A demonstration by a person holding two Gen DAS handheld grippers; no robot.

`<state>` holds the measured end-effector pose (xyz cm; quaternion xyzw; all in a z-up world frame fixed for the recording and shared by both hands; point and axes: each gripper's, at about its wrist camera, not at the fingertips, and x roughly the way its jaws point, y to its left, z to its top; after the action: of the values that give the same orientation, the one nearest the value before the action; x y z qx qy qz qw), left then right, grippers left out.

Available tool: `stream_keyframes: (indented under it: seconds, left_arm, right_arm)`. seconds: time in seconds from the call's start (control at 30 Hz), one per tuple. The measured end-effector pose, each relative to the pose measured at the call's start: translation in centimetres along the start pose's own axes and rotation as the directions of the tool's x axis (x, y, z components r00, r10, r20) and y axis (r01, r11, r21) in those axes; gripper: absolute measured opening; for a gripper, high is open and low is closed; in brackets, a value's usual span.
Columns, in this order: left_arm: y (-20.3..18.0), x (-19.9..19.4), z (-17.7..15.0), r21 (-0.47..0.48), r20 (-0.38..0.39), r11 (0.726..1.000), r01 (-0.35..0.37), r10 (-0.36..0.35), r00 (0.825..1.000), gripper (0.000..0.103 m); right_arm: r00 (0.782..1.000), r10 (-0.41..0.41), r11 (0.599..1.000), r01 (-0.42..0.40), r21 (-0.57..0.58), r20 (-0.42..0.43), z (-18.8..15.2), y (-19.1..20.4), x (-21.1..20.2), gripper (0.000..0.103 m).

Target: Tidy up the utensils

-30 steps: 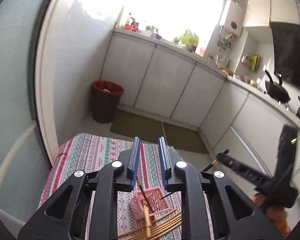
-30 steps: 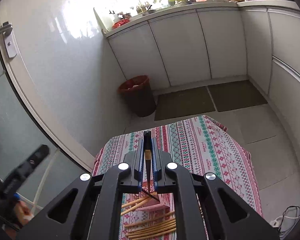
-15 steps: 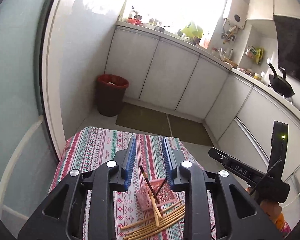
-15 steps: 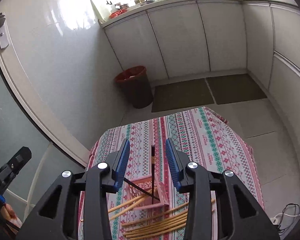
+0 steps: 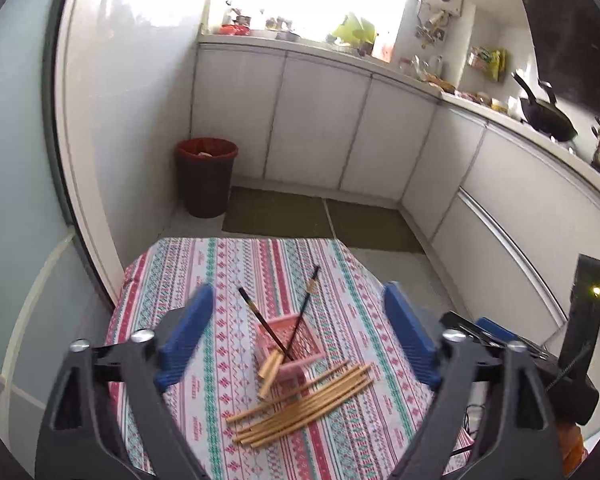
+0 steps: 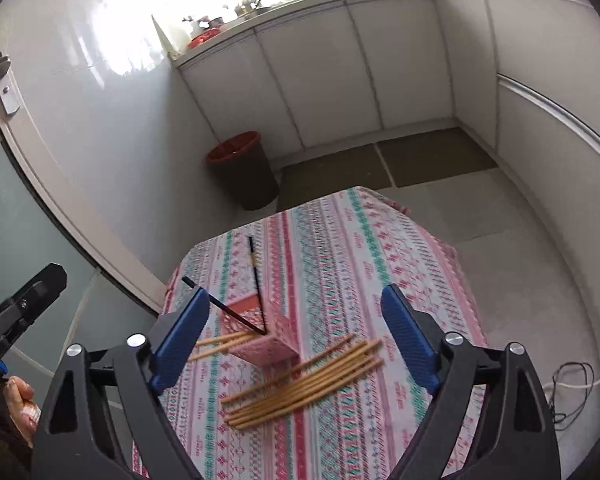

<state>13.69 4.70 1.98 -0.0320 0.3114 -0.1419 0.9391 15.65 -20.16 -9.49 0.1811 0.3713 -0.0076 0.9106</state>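
Pink basket point(image 5: 290, 340) holding 2 black chopsticks point(image 5: 300, 312) sits ahead, between both grippers' pads; left gripper point(image 5: 298, 340) and right gripper point(image 6: 296, 336) jaws opening wide, gripping nothing.

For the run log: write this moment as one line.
left tongs opening, empty | right tongs opening, empty | two black chopsticks in pink basket

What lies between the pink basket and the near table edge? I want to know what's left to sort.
A loose bundle of wooden chopsticks lies on the tablecloth just before the pink basket; both wrist views show it.
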Motion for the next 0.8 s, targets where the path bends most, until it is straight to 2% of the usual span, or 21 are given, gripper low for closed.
stream_keyframes:
  seconds: [0.13,0.23,0.3,0.37,0.43,0.5,0.6,0.63,0.7,0.77,0.8]
  left_arm:
    - [-2.7,0.9,-1.2,0.068,-0.053,0.997,0.023,-0.019,0.998,0.096]
    - [-4.9,2.7,-2.4,0.14,-0.126,0.989,0.048,-0.03,0.992,0.096]
    - [-6.3,4.1,-3.5,0.183,-0.175,0.981,0.069,-0.036,0.984,0.096]
    - [-8.1,6.3,-5.0,0.226,-0.25,0.968,0.109,-0.05,0.967,0.096]
    - [-9.7,8.9,-6.6,0.25,-0.332,0.956,0.153,-0.064,0.941,0.096]
    - [-10.9,11.4,-8.0,0.259,-0.411,0.947,0.19,-0.07,0.909,0.096]
    - [-12.3,16.0,-10.7,0.262,-0.555,0.934,0.243,-0.06,0.829,0.096]
    - [-12.6,17.8,-11.7,0.259,-0.605,0.93,0.26,-0.054,0.794,0.096]
    - [-12.9,20.6,-13.3,0.252,-0.677,0.927,0.278,-0.036,0.735,0.096]
    - [-12.8,22.4,-14.4,0.25,-0.722,0.923,0.292,-0.023,0.692,0.096]
    - [-12.8,23.0,-14.7,0.248,-0.736,0.922,0.298,-0.021,0.676,0.095]
  right_arm:
    - [0.995,-0.097,0.993,0.096,0.068,0.013,-1.8,-3.8,-2.4,0.095]
    - [0.982,-0.188,0.966,0.189,0.175,-0.021,-3.5,-8.1,-3.8,0.096]
    - [0.974,-0.222,0.938,0.228,0.262,-0.056,-4.5,-11.3,-4.4,0.096]
    - [0.966,-0.234,0.896,0.258,0.36,-0.109,-5.3,-14.6,-4.5,0.096]
    - [0.963,-0.219,0.854,0.266,0.447,-0.155,-5.6,-17.2,-4.3,0.096]
    - [0.969,-0.175,0.813,0.241,0.529,-0.174,-6.2,-19.2,-4.3,0.096]
    - [0.976,-0.088,0.772,0.193,0.606,-0.199,-6.8,-20.5,-3.8,0.096]
    - [0.976,-0.065,0.766,0.183,0.617,-0.208,-6.9,-20.6,-3.6,0.096]
    - [0.975,-0.016,0.748,0.159,0.644,-0.222,-7.3,-20.9,-3.3,0.096]
    - [0.973,0.036,0.728,0.132,0.673,-0.23,-7.6,-21.0,-2.9,0.096]
    - [0.971,0.05,0.722,0.125,0.681,-0.232,-7.6,-20.8,-2.9,0.096]
